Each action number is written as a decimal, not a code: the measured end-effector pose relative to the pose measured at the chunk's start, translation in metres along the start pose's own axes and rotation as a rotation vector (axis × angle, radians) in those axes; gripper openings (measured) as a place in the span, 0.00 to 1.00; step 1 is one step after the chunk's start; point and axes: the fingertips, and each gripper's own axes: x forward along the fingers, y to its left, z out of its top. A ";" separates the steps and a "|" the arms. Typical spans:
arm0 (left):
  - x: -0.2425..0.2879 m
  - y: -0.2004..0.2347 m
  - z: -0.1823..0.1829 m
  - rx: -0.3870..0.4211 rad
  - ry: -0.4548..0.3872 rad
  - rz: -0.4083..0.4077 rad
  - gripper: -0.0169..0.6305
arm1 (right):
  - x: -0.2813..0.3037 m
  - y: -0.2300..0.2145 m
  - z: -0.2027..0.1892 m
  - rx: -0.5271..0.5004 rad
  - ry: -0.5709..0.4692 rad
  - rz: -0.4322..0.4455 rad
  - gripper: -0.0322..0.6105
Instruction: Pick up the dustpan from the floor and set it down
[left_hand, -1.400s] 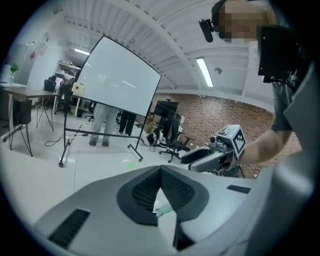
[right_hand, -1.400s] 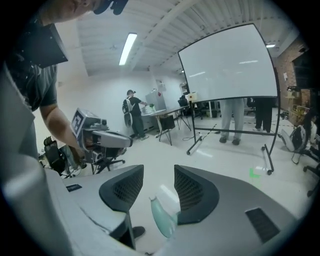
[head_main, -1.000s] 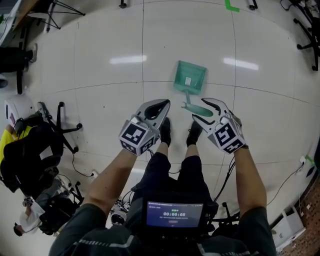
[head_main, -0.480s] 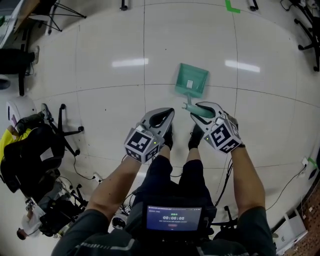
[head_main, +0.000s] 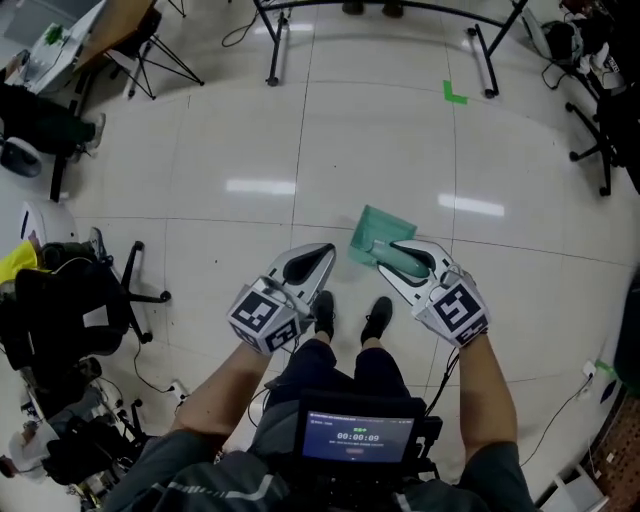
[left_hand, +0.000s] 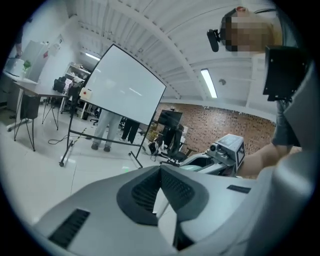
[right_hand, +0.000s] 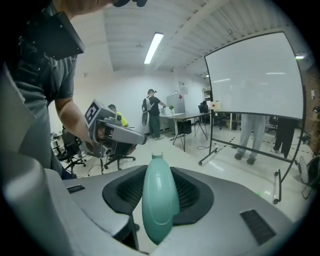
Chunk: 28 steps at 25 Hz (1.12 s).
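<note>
As its jaws have just been closing, my right gripper (head_main: 388, 258) clamps ribbed dark pads on the smooth, rounded teal handle of the plastic dustpan (head_main: 380, 232). I see its flat scoop jutting forward above the floor. My left gripper (head_main: 322, 252) is pinched together on nothing. Beyond lie glossy pale tiles (head_main: 250, 130), a green tape mark (head_main: 455, 95) and a whiteboard (right_hand: 255, 75) on a black frame.

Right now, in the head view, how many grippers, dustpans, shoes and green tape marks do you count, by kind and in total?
Grippers: 2, the left gripper and the right gripper
Dustpans: 1, the teal dustpan, its handle clamped in the right gripper
Shoes: 2, black shoes
Tape marks: 1, the green tape mark
Total: 6
</note>
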 end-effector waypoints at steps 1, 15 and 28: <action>-0.012 -0.014 0.017 0.002 -0.009 -0.001 0.07 | -0.016 0.010 0.021 0.000 -0.003 0.004 0.30; -0.155 -0.190 0.206 0.106 -0.189 -0.052 0.06 | -0.188 0.159 0.242 -0.149 -0.148 0.133 0.30; -0.204 -0.196 0.225 0.092 -0.222 -0.032 0.06 | -0.196 0.208 0.277 -0.166 -0.197 0.175 0.30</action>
